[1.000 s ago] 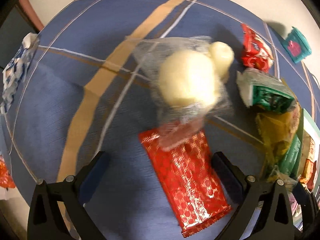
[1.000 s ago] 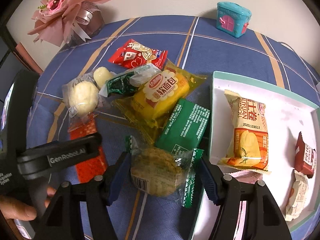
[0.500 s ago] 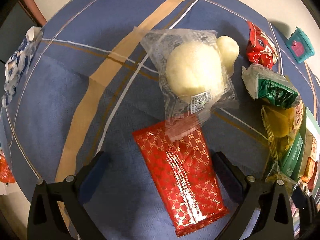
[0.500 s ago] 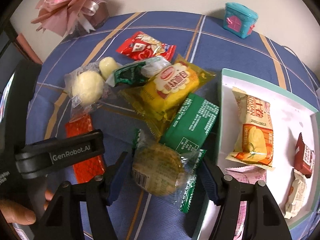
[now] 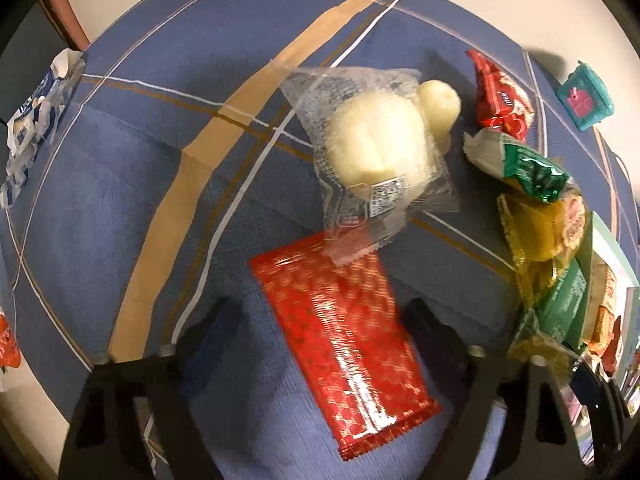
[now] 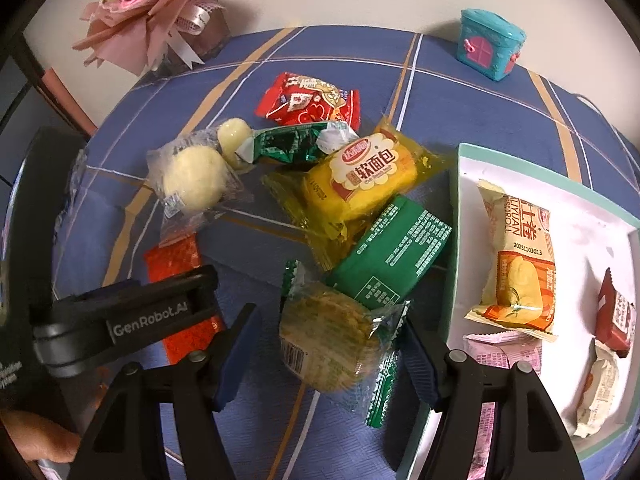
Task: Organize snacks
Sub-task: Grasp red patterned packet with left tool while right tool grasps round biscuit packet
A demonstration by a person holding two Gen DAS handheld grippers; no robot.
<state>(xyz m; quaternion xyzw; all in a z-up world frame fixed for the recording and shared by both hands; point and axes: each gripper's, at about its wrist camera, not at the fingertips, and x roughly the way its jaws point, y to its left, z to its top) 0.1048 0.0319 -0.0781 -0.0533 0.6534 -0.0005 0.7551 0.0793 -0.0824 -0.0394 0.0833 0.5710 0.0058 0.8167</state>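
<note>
snacks half sorted, both grippers over the pile

left gripper [image 5: 320,332] points down over a flat red foil packet with gold pattern [image 5: 344,356] lying on the blue plaid-cloth surface [image 5: 120,200]. its jaws have just been closing; the packet lies between them, pads not seen pressing on it. a clear-wrapped pale round bun [image 5: 372,148] overlaps the packet's far end.

right gripper [image 6: 332,352] has its fingers on either side of a round biscuit in a clear wrapper with green ends [image 6: 332,340]; jaws partly apart, close to the wrapper edges, contact unclear.

beyond the biscuit: a green rectangular packet [image 6: 396,256], a yellow soft-bread bag [image 6: 360,176], a dark green foil packet [image 6: 296,144], a red printed packet [image 6: 308,100].

white tray with teal rim [image 6: 456,200] at right holds a cream-and-orange roll packet [image 6: 516,260] and smaller wrapped pieces.
</note>
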